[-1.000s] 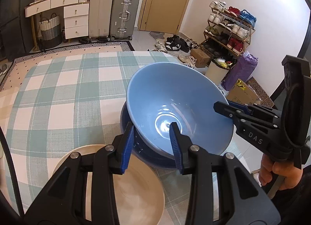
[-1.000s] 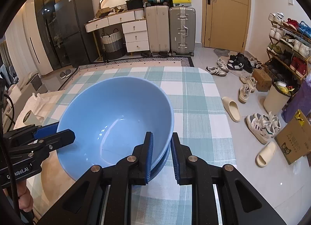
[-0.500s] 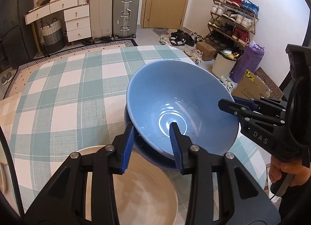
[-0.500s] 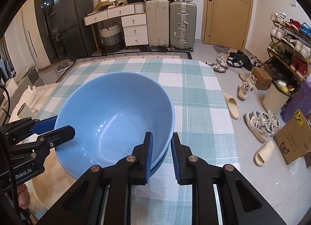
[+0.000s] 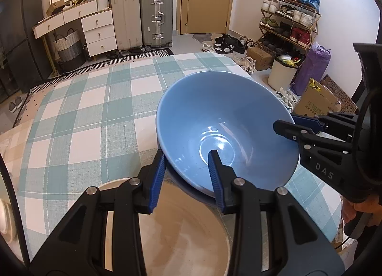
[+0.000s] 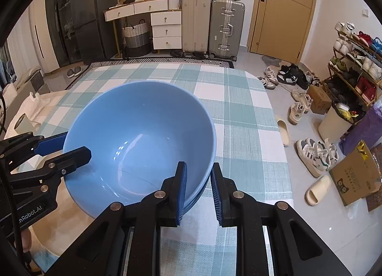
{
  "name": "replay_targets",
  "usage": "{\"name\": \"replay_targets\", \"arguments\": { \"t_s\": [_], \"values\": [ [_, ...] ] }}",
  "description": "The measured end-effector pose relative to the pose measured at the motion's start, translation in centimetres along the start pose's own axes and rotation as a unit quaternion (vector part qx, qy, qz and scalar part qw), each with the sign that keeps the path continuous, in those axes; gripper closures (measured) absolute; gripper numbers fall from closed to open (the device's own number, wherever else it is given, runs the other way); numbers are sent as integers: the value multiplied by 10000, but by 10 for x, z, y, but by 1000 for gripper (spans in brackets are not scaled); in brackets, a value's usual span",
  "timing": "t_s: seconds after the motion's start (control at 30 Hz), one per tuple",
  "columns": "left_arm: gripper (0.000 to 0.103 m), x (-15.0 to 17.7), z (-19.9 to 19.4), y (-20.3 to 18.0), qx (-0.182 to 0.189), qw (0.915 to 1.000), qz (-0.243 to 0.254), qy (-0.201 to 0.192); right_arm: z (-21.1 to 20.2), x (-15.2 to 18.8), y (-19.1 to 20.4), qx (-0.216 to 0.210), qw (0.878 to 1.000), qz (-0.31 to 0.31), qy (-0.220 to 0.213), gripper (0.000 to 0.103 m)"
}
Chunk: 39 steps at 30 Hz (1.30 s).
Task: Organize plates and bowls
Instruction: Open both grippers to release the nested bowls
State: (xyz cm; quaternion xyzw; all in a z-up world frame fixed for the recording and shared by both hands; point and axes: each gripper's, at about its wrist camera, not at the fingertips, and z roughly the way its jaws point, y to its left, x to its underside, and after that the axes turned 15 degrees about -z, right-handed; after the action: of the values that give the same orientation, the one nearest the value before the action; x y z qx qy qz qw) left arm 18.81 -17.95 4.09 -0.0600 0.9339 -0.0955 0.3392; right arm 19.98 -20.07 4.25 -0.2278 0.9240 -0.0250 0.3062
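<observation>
L gripper [image 5: 187, 175] is pinching the near rim of the light blue bowl [image 5: 222, 130], one pad inside the wall, one outside. R gripper [image 6: 198, 186] is clamping the opposite rim the same way, jaws nearly closed w/ the bowl wall between them. In the right wrist view a second, darker rim is showing just under the light one, between the R pads, so it's prob. two nested bowls being carried as one; can't tell if the L pads are catching both.

The bowl is hanging tilted, low over the checked tablecloth [image 5: 90, 113], w/ its near edge overlapping the beige plate [image 5: 181, 233] that's sitting on the table right under the L gripper. A pale cloth bundle [image 6: 31, 106] is lying at the table's far left edge in the right wrist view.

Step in hand, as I'm reading it: setting the bowl down onto the plate to stack them.

Doing it well:
- levelling the two grips first, since the bowl is tilting now
- centring the foot over the plate's well, not its rim
- lowering slowly, both sides together
- letting go only once the base is seated; the glazed wall is slick, so an uneven release could let it skid or chip the plate.
</observation>
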Motion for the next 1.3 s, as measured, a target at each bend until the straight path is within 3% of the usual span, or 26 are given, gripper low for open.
{"name": "replay_targets", "arguments": {
  "t_s": [0.47,0.87,1.0,1.17,1.3],
  "values": [
    [70,3,5,2,-48,10000,59,7,4,2,6,179,9997,-177,47,79],
    [66,-6,10,14,106,9997,-139,197,6,4,2,4,9999,-138,41,71],
    [57,-9,13,22,177,9992,-235,262,3,3,0,-38,9999,-95,-27,53],
    [32,-13,16,33,187,9986,-387,307,0,2,-4,-10,10000,-49,-73,39],
    [26,-17,16,43,319,9971,-586,369,-2,2,-8,-72,9999,65,-123,25]
  ]
}}
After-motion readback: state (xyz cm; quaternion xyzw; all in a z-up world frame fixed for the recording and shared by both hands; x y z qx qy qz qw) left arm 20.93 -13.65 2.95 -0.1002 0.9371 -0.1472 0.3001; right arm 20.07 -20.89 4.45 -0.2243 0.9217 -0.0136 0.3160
